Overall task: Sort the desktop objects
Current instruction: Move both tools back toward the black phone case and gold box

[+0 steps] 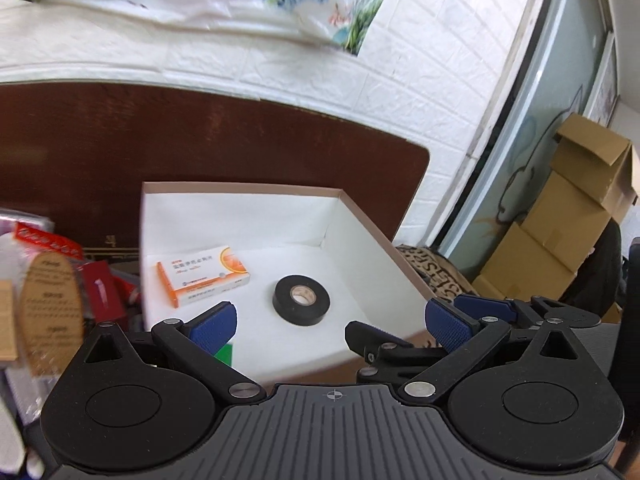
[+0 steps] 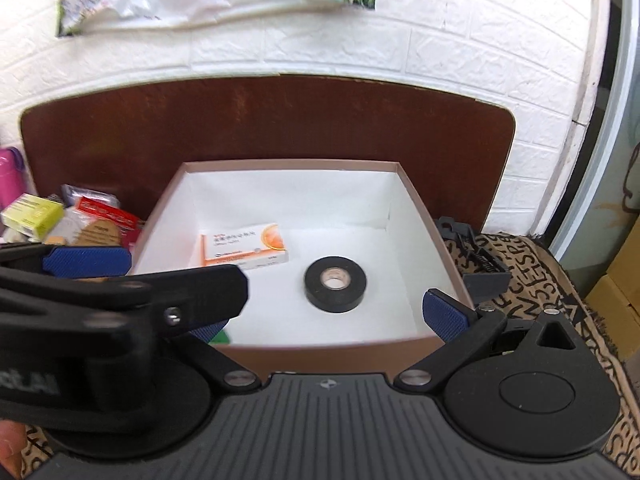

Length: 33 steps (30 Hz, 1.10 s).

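Observation:
A white-lined cardboard box (image 1: pixel 360 216) (image 2: pixel 416 200) stands on the table. Inside lie an orange-and-white medicine carton (image 1: pixel 204 274) (image 2: pixel 244 248), a black tape roll (image 1: pixel 302 299) (image 2: pixel 335 284) and a green item (image 1: pixel 224 354) (image 2: pixel 221 338) at the near edge, mostly hidden. My left gripper (image 1: pixel 330 326) is open and empty over the box's near edge. My right gripper (image 2: pixel 328 316) is open and empty in front of the box. The left gripper crosses the right wrist view at lower left (image 2: pixel 120 300) and hides the right gripper's left finger.
A pile of packets and small boxes (image 1: pixel 52 280) (image 2: pixel 68 216) lies left of the box. A pink bottle (image 2: pixel 10 172) stands at far left. A dark headboard (image 2: pixel 280 120) and white brick wall are behind. A patterned cloth (image 2: pixel 532 272) covers the table at right; stacked cartons (image 1: pixel 560 232) stand further right.

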Each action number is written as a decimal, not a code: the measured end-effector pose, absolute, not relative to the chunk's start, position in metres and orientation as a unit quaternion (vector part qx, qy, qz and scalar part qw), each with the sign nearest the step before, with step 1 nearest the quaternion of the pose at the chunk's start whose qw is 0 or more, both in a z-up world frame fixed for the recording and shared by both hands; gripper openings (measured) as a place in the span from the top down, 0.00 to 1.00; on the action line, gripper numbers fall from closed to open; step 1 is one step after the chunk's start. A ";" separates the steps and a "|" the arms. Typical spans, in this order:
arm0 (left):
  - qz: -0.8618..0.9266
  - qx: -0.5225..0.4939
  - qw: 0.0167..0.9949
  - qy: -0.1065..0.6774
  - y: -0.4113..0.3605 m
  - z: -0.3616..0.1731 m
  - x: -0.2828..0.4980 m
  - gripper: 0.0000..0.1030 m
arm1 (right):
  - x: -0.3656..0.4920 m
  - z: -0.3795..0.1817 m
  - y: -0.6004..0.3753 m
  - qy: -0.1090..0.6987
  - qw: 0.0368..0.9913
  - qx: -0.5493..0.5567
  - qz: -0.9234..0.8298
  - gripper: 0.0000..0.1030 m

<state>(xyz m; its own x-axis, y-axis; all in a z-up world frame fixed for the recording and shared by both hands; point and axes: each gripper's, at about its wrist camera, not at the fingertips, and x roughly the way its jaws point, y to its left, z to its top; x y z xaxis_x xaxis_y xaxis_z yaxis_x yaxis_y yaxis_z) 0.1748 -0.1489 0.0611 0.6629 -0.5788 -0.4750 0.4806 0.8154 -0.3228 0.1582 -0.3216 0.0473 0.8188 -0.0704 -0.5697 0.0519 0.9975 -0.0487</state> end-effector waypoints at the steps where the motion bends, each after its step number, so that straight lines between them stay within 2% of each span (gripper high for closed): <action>1: -0.288 -0.084 0.911 0.285 -0.144 0.062 0.167 0.00 | 0.151 0.047 -0.319 0.293 0.956 -0.013 -0.028 0.01; 7: -0.268 -0.071 0.927 0.252 -0.113 0.055 0.109 0.00 | 0.110 0.036 -0.300 0.266 0.964 -0.016 -0.014 0.01; 15: -0.234 -0.100 0.928 0.272 -0.066 0.016 0.062 0.00 | 0.066 0.000 -0.263 0.264 0.964 -0.015 0.014 0.01; 33: -0.157 -0.086 0.921 0.346 0.008 -0.053 0.027 0.00 | 0.043 -0.072 -0.224 0.355 0.934 0.040 0.001 0.01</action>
<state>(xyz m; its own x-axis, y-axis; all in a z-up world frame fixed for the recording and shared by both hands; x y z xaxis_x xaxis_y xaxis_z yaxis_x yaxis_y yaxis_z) 0.0272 0.0075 -0.0531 0.7117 -0.3492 -0.6095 0.2303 0.9357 -0.2672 0.0430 -0.2243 -0.0720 0.7480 0.0314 -0.6630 0.0258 0.9967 0.0763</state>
